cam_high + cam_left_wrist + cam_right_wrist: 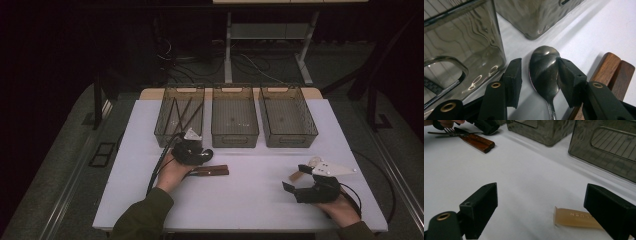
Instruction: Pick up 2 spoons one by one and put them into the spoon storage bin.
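— Surface?
— White table (240, 195) in a dark room; three smoked-plastic bins (235, 116) along its far edge.
— Left gripper (539, 78)?
— Low in front of the left bin, jaws spread around a metal spoon (543, 71); one pad touches the bowl, the other stands clear. Wooden handles (614, 72) lie just beside it.
— Right gripper (541, 207)?
— Jaws wide apart, holding nothing, over a tan plastic piece (576, 217) on the table.

Spoon (543, 68) centre frame: polished metal, glossy, mirror-like. Bins (461, 47) upper left: smoky translucent plastic, shiny, wavy reflections. Knife handles (612, 68) right: brown wood, smooth satin. Table (524, 170): white, matt. Lower-right tag (574, 217): amber translucent plastic. Jaw pads: black matt.
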`<state>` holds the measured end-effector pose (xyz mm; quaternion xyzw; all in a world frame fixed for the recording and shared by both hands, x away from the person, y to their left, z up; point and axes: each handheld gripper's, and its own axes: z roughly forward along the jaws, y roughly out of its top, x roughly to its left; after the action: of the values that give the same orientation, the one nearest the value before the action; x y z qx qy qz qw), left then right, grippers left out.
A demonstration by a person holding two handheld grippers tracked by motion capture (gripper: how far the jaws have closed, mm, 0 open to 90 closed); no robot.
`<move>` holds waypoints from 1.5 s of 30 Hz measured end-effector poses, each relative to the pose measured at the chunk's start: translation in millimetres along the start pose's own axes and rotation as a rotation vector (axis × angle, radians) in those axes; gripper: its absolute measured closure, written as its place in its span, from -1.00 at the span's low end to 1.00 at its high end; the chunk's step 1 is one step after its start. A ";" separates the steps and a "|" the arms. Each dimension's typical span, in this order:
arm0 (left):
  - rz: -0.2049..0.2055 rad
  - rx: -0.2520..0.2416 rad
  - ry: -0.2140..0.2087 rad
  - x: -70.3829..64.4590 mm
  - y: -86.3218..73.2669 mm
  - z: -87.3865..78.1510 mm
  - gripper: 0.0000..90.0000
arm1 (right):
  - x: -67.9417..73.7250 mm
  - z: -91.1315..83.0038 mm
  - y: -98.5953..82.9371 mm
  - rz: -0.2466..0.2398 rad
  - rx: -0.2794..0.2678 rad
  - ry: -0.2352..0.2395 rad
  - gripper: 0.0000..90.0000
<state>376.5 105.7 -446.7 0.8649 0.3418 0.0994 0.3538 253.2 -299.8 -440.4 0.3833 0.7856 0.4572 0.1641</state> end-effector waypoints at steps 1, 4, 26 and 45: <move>0.000 0.000 0.004 -1.0 0.1 0.3 0.22 | -0.1 -0.4 0.1 0.000 -0.002 0.000 -0.75; 0.006 0.004 0.003 -1.4 0.4 0.3 0.25 | -0.1 -0.8 0.3 -0.002 -0.004 -0.001 -0.75; 0.054 0.005 -0.032 -7.7 3.6 -4.8 0.78 | 0.3 2.1 1.6 -0.007 0.004 0.006 -0.75; 0.115 0.007 -0.080 -12.9 7.3 -14.4 0.98 | -0.2 1.4 1.6 -0.003 -0.001 0.006 -0.75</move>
<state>364.7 101.2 -430.4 0.8877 0.2774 0.0838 0.3578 254.9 -298.6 -439.8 0.3806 0.7863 0.4587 0.1626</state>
